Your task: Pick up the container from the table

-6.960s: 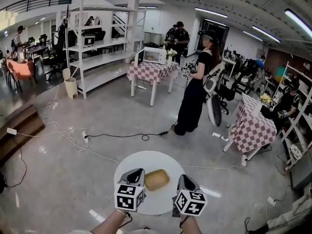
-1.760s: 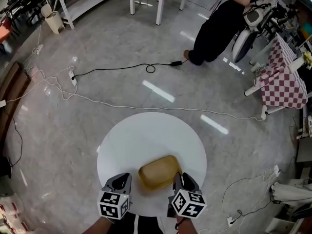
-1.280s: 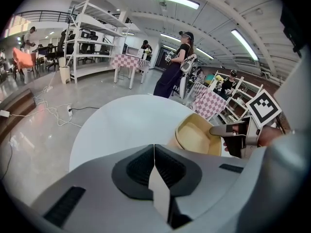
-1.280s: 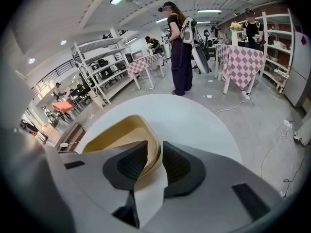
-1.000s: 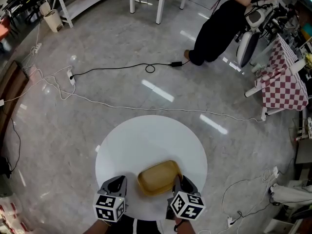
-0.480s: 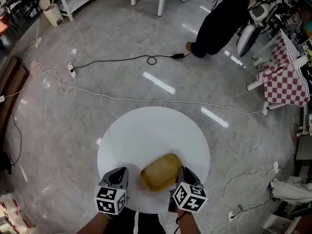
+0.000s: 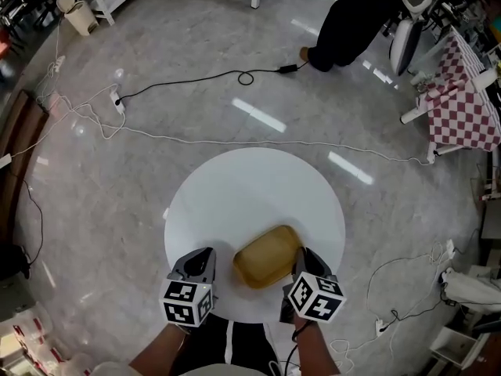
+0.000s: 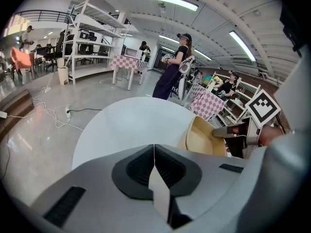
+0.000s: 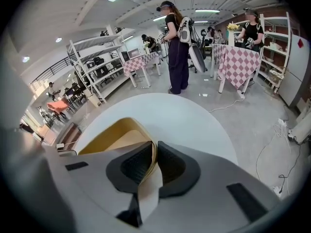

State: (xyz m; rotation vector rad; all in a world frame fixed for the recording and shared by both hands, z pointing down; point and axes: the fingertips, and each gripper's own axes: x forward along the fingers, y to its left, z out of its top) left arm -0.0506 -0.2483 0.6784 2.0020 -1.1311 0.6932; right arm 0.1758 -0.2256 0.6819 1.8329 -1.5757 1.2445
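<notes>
Right gripper (image 7: pixel 304 258) fingers closing, pinching container (image 7: pixel 264 258) wall at near counter (image 7: pixel 250 186) edge. Left gripper (image 7: pixel 204 258) fingers pressed together, empty.

Open industrial workspace: metal shelving (image 8: pixel 95 57), checkered tables (image 7: pixel 470 108), ceiling strip lights (image 8: pixel 172 1).

The right gripper (image 7: pixel 302 257) has been brought from short of the container (image 7: pixel 266 266) up to its right wall, which is now taken between the jaws as they are being closed. The head view has been tipped down from the room onto the table (image 7: pixel 250 186), and the person in black (image 7: pixel 356 14) is now cut off at the top edge.
</notes>
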